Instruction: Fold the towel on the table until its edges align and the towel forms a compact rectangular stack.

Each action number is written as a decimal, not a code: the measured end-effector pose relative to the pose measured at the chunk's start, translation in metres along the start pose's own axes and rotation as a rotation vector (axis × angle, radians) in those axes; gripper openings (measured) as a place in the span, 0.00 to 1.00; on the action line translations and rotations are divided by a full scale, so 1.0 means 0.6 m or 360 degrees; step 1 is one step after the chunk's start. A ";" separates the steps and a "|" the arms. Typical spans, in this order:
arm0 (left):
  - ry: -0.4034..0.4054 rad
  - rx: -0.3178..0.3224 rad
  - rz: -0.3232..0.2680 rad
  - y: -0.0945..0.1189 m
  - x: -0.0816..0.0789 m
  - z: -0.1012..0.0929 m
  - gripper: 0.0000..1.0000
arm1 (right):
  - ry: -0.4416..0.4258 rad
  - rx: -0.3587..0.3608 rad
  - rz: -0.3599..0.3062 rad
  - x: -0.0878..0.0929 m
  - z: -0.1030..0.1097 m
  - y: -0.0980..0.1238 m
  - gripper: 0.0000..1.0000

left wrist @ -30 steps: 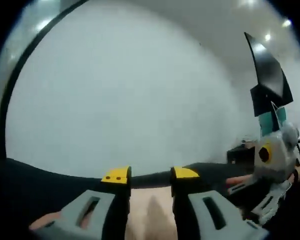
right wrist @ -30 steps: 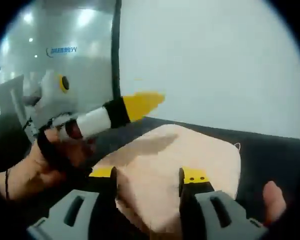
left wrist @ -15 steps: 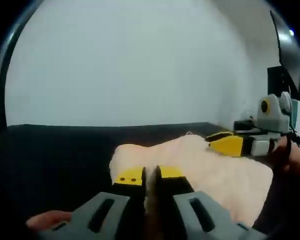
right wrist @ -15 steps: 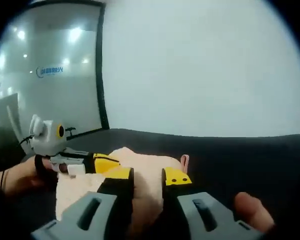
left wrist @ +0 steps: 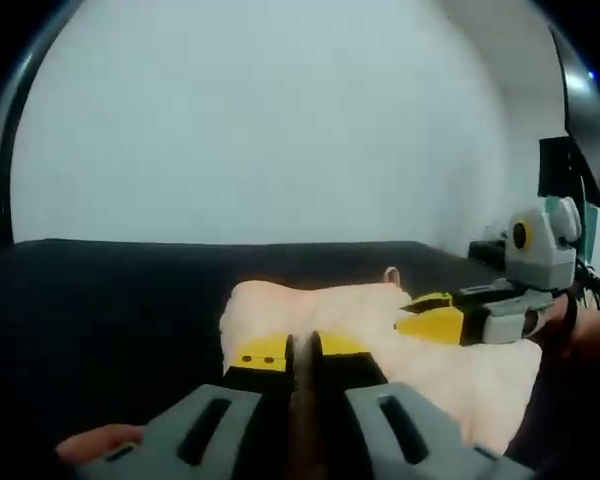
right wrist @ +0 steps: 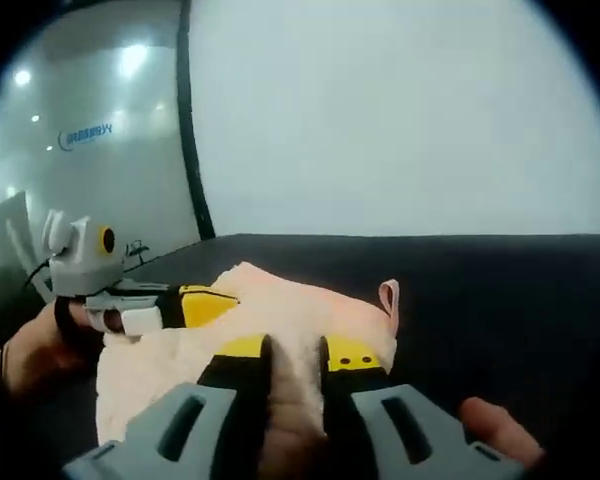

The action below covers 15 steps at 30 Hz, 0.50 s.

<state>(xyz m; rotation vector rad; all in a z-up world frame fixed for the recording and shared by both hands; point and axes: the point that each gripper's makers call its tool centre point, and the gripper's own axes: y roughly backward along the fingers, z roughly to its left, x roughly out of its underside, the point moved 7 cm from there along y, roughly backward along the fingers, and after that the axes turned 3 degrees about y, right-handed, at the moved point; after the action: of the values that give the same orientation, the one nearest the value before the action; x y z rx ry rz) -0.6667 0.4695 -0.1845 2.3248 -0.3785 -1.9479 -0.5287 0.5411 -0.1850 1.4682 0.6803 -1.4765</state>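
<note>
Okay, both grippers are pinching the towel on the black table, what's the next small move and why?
Probably lower both held edges onto the towel and line them up before letting go. The left gripper and right gripper each pinch the pink cloth between nearly closed jaws, and the towel lies bunched on the black table with its hanging loop at the far corner, so it isn't a flat rectangle yet.

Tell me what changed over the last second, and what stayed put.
A second ago both grippers were raised with jaws apart, the towel between them. They came down to the black table and closed: the left gripper and the right gripper each now pinch towel fabric. Over the last half second little changed. The towel stayed in their grip throughout; its hanging loop now shows at the far edge.
</note>
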 end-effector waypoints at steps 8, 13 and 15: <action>-0.0109 0.0068 -0.0103 0.016 -0.021 0.002 0.19 | 0.0132 0.0085 -0.0061 -0.041 0.003 0.038 0.19; -0.0521 0.0260 -0.0174 0.102 -0.054 -0.018 0.25 | 0.0016 -0.0011 -0.0073 -0.060 0.073 0.131 0.21; -0.0447 0.0323 -0.0145 0.108 -0.046 -0.018 0.26 | 0.0108 -0.0022 -0.0032 -0.046 0.095 0.144 0.25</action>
<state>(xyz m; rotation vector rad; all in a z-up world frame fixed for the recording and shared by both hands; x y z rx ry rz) -0.6694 0.4125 -0.1414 2.2167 -0.5222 -2.3936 -0.4830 0.4601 -0.1318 1.5108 0.7467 -1.4398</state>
